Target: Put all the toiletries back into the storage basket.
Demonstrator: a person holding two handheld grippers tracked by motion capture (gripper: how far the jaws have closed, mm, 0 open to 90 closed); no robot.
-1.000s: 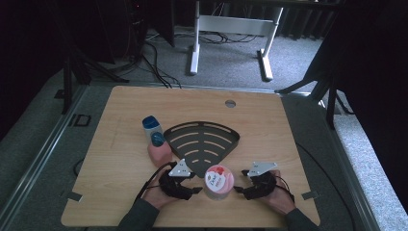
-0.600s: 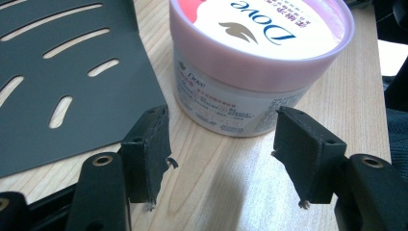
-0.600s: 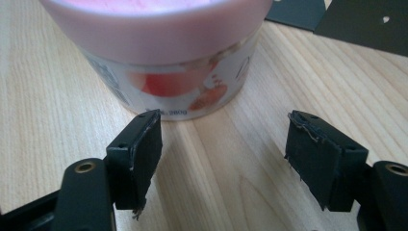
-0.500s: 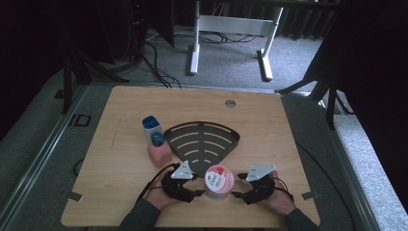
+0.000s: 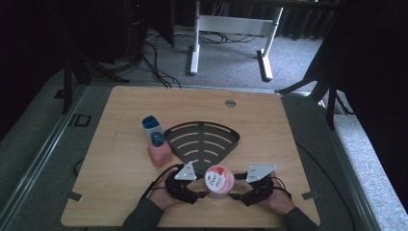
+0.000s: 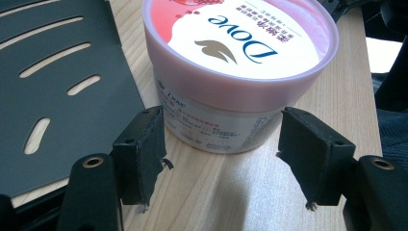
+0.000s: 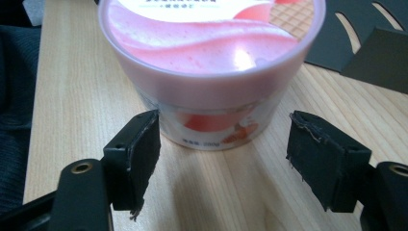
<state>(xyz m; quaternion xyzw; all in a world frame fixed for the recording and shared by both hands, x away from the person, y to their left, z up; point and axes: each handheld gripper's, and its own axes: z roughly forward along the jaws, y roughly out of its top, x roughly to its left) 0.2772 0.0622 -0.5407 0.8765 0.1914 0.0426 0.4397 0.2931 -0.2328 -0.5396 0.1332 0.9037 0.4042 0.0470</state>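
A: Where is the Dove cream jar [image 5: 219, 181] sitting?

B: Upright on the wooden counter [image 5: 120, 159], near its six o'clock edge, lid on. It stands between the two grippers: the left gripper [image 5: 199, 194] comes at it from nine o'clock, the right gripper [image 5: 234, 196] from three o'clock.

A: And the left jaws?

B: Wide, and they have just been opening. In the left gripper view the jar [image 6: 239, 62] stands just ahead of the gripper [image 6: 221, 154], its base reaching in between the two pads. The left pad sits right at the jar's wall, too close to say whether it touches; the right pad stands clear of it. No grip.

A: The right one?

B: Also wide. In the right gripper view the jar [image 7: 210, 67] stands straight ahead at twelve o'clock, its base between the tips of the gripper [image 7: 222, 144], and both pads are apart from its wall. Nothing held.

A: What else is around?

B: A black slotted corner shelf [image 5: 204, 140] lies flat at twelve o'clock of the jar, its pointed end close to the lid. In the left gripper view the shelf [image 6: 62, 86] lies just beside the left pad. A pink bottle with a blue cap [image 5: 156, 141] lies at about ten o'clock, beside the shelf's left edge. Nothing stands between either gripper and the jar.
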